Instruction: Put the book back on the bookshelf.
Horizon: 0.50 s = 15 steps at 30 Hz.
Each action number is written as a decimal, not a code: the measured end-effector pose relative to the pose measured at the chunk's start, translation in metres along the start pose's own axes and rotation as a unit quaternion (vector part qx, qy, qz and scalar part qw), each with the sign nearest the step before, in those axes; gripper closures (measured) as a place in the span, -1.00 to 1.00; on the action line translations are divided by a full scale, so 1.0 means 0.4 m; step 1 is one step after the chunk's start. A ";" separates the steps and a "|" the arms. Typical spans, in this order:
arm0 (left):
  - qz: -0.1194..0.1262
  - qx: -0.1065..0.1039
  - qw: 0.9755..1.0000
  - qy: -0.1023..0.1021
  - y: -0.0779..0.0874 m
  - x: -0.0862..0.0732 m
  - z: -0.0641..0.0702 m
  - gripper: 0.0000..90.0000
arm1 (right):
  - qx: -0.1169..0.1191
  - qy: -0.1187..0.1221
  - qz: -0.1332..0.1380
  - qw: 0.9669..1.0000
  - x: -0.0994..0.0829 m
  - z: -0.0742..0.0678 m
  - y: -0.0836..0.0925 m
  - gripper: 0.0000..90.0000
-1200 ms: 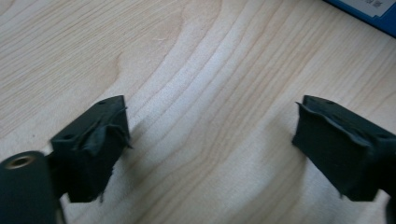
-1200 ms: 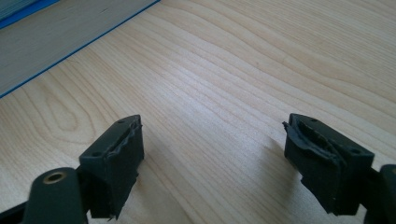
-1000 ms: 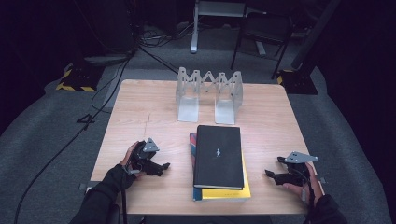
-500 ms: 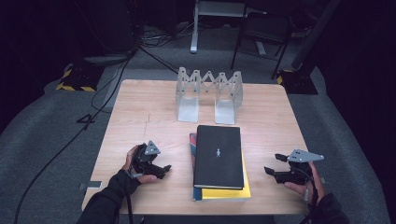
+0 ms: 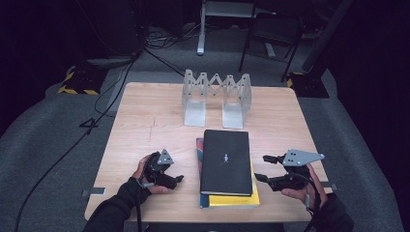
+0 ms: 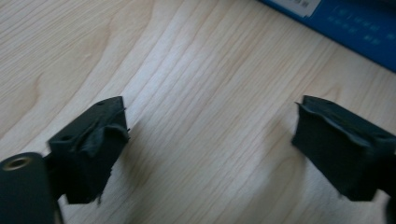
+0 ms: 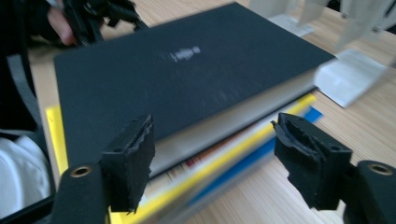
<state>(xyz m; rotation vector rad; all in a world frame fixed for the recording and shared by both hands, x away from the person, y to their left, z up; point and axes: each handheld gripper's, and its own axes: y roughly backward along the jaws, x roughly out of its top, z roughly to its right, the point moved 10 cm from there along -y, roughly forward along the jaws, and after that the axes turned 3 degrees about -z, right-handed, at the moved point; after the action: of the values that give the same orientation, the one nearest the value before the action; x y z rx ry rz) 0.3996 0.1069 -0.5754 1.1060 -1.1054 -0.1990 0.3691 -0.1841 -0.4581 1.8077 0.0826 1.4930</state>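
A stack of books lies on the pale wooden table (image 5: 145, 121), near its front edge: a matte black hardcover (image 5: 226, 162) on top, a yellow book (image 5: 241, 198) and a blue book (image 7: 261, 151) under it. The right gripper (image 5: 265, 168) stands just beside the stack; its jaws have just been closing a little but are apart, nothing between them. The left gripper (image 5: 180, 179) is also open, over bare wood grain. The right gripper view shows the layered page edges. Behind stands a folding grey book rack (image 5: 216, 99).

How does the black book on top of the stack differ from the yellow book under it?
The black book lies on top with its whole dark cover showing; the yellow book lies beneath, showing just a strip at the near and right edges. The black book carries a small pale emblem at its middle; the yellow book's cover is hidden. Both lie flat in one stack on the table.
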 end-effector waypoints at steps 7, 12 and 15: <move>0.019 0.001 1.000 -0.021 0.008 0.060 0.013 -0.58 | 0.054 0.002 -0.042 0.998 -0.001 -0.036 -0.060 -0.59; 0.035 0.001 0.999 -0.040 0.016 0.104 0.033 -0.58 | 0.045 -0.021 -0.044 0.998 0.000 -0.013 -0.072 -0.66; 0.040 -0.003 0.998 -0.056 0.016 0.130 0.046 -0.58 | 0.059 -0.036 -0.045 0.997 -0.001 -0.007 -0.086 -0.76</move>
<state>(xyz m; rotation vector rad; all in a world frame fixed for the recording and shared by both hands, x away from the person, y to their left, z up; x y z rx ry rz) 0.4083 0.0665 -0.5383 1.0524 -1.2462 -0.2036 0.3806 -0.1591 -0.4787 1.9246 0.2180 1.3842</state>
